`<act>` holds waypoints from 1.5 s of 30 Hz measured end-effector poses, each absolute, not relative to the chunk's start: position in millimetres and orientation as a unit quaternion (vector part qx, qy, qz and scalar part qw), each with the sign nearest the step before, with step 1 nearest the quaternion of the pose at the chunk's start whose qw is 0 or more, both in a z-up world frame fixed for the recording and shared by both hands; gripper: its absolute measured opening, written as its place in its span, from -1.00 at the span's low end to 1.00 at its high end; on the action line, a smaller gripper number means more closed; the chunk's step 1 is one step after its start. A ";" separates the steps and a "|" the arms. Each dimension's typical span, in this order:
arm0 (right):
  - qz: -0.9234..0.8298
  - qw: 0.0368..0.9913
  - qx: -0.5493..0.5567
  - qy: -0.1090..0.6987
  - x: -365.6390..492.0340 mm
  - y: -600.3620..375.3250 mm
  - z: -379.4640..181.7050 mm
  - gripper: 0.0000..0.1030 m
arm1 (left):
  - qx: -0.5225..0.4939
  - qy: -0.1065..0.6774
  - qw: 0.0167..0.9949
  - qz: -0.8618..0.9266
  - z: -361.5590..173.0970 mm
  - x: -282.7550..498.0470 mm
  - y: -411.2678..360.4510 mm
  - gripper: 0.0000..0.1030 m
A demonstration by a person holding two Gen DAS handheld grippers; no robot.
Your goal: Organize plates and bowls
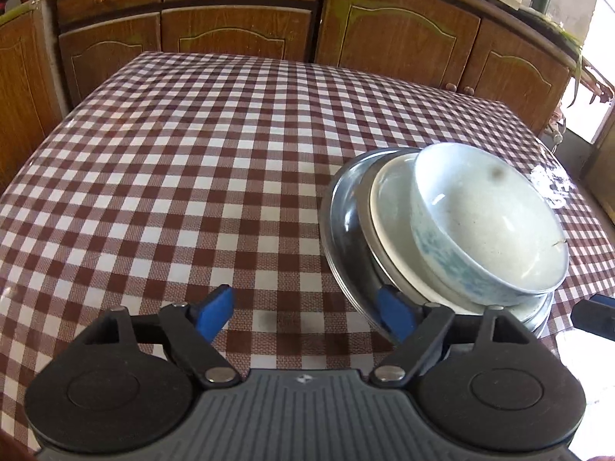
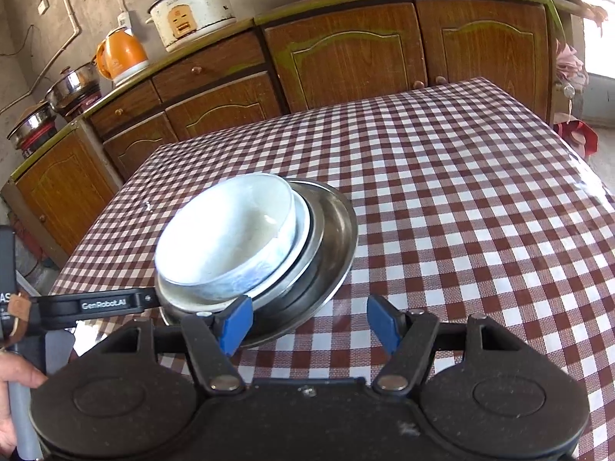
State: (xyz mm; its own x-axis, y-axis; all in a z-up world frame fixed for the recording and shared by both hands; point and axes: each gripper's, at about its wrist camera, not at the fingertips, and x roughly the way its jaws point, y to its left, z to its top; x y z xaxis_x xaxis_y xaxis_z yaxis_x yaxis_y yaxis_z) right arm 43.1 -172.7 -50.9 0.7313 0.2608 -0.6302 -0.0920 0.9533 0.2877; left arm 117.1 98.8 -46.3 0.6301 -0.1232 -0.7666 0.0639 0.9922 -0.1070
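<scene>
On the checked tablecloth stands a stack: a wide steel plate (image 1: 342,207) (image 2: 340,230) at the bottom, a white plate (image 1: 388,199) (image 2: 301,219) on it, and a white bowl with a blue pattern (image 1: 488,223) (image 2: 223,238) on top. My left gripper (image 1: 307,311) is open and holds nothing; its right finger (image 1: 394,309) lies at the steel plate's near rim. My right gripper (image 2: 310,322) is open and holds nothing as well, with its left finger (image 2: 236,320) in front of the same rim. One left-gripper finger (image 2: 107,303) reaches the stack from the left.
The red and white checked table (image 1: 173,161) (image 2: 461,192) ends at wooden cabinets (image 1: 238,34) (image 2: 346,50). A rice cooker (image 2: 192,7), an orange kettle (image 2: 123,53) and steel pots (image 2: 73,84) stand on the counter. A hand (image 2: 15,380) shows at the lower left.
</scene>
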 end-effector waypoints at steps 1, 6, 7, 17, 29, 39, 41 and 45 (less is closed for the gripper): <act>0.096 0.922 0.119 0.355 43.7 -172.8 -52.1 0.53 | -0.037 0.426 0.902 -0.054 -47.1 117.0 100.3 0.67; 0.104 0.922 0.120 0.354 48.6 -172.6 -57.1 0.53 | -0.041 0.416 0.907 -0.049 -46.0 118.4 108.7 0.65; 0.105 0.921 0.119 0.355 50.0 -172.4 -57.7 0.53 | -0.037 0.415 0.908 -0.049 -41.5 122.4 115.0 0.66; 0.097 0.916 0.158 0.355 75.4 -190.4 -65.4 0.54 | -0.030 0.405 0.913 -0.042 -41.2 139.0 123.4 0.66; 0.101 0.918 0.175 0.341 83.0 -202.4 -72.0 0.54 | -0.039 0.418 0.902 -0.100 -52.8 152.1 124.2 0.56; 0.093 0.921 0.187 0.329 85.9 -214.2 -73.6 0.29 | -0.044 0.418 0.895 -0.153 -57.5 170.1 104.1 -0.66; 0.091 0.920 0.185 0.332 87.7 -217.2 -75.2 0.11 | -0.036 0.411 0.897 -0.157 -57.7 171.7 95.7 -0.70; 0.100 0.916 0.174 0.347 97.1 -211.4 -84.8 -0.07 | -0.066 0.411 0.895 -0.160 -64.0 179.1 97.3 -0.71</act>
State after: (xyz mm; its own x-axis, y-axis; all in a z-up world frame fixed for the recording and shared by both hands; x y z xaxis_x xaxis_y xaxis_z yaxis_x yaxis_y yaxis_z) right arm 97.1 -211.4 -84.8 0.7387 0.3032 -0.6020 -0.0617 0.9198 0.3875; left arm 179.1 97.3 -64.0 0.6117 -0.3398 -0.7144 0.2319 0.9404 -0.2488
